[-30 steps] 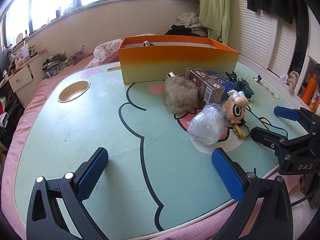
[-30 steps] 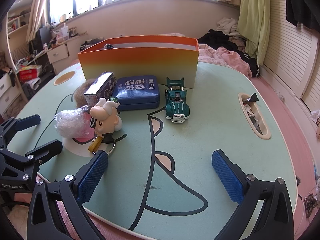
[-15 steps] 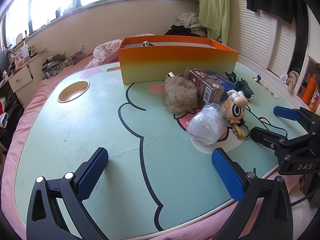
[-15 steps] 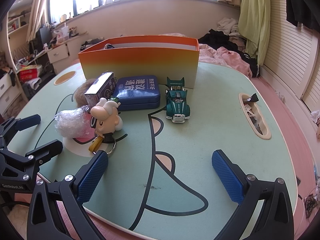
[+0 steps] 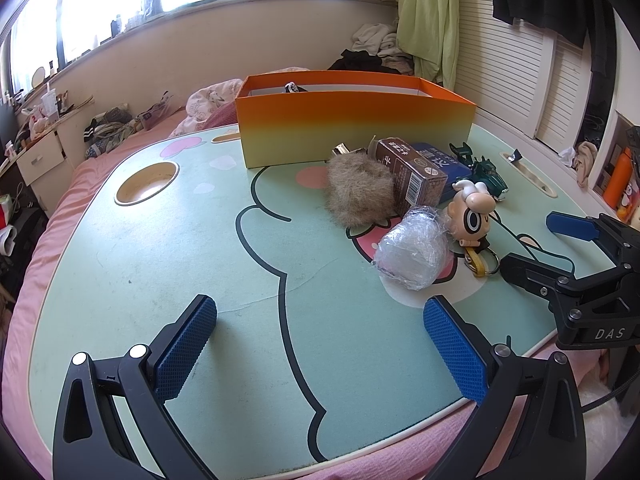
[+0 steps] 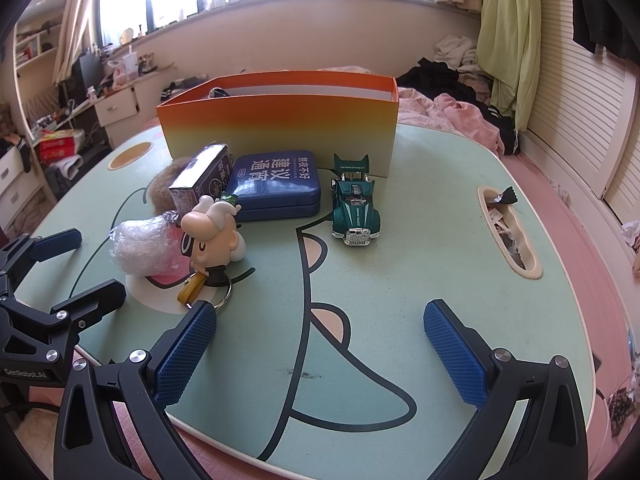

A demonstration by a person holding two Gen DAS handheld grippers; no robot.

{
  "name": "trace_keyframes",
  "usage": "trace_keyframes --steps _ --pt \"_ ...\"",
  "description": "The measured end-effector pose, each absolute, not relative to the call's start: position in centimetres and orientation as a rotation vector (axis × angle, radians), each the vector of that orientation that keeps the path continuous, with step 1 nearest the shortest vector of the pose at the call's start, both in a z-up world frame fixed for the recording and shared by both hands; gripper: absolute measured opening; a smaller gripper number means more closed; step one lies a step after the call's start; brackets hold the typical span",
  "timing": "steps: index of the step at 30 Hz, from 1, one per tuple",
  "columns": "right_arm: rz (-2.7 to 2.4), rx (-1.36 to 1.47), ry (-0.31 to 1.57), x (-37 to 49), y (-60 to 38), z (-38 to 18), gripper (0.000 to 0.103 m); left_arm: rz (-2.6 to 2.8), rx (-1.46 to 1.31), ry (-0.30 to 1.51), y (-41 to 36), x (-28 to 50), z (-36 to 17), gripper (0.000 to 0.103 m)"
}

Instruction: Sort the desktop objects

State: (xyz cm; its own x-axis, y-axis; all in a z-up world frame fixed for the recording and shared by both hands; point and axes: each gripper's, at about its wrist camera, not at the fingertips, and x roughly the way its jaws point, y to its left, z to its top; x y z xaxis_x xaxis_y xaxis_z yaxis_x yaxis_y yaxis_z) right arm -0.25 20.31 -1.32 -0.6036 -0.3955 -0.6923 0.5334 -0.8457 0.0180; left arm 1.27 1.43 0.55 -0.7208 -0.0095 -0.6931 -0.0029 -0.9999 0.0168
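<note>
An orange box (image 5: 352,128) (image 6: 280,128) stands at the back of the pale green table (image 5: 160,260). In front of it lie a furry ball (image 5: 358,190), a brown carton (image 5: 412,176) (image 6: 202,180), a blue tin (image 6: 276,184), a green toy car (image 6: 355,210) (image 5: 486,170), a cartoon figure keychain (image 5: 472,220) (image 6: 212,236) and a clear plastic-wrapped bundle (image 5: 412,254) (image 6: 140,248). My left gripper (image 5: 320,344) stands open over bare table near the front edge. My right gripper (image 6: 320,348) is open too, right of the keychain, nothing between its fingers.
A round cup hole (image 5: 146,182) is set in the table's left side and an oblong slot (image 6: 508,232) with small bits on its right. Pink bedding (image 5: 72,184) surrounds the table. Clothes are piled behind the box.
</note>
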Motion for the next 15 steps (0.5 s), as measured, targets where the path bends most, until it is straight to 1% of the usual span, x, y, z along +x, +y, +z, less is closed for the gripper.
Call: trace_keyframes --steps 9,11,15 --pt "-2.410 0.976 0.258 -0.2 20.3 -1.3 0.103 -2.922 1.182 -0.043 1.8 1.4 0.7 0.103" --pt "-2.411 0.976 0.259 -0.2 20.3 -1.3 0.103 -2.936 1.176 -0.056 2.0 1.4 1.0 0.102" --pt "-2.411 0.976 0.258 -0.2 20.3 -1.3 0.103 -3.001 1.136 -0.026 2.6 0.7 2.4 0.102"
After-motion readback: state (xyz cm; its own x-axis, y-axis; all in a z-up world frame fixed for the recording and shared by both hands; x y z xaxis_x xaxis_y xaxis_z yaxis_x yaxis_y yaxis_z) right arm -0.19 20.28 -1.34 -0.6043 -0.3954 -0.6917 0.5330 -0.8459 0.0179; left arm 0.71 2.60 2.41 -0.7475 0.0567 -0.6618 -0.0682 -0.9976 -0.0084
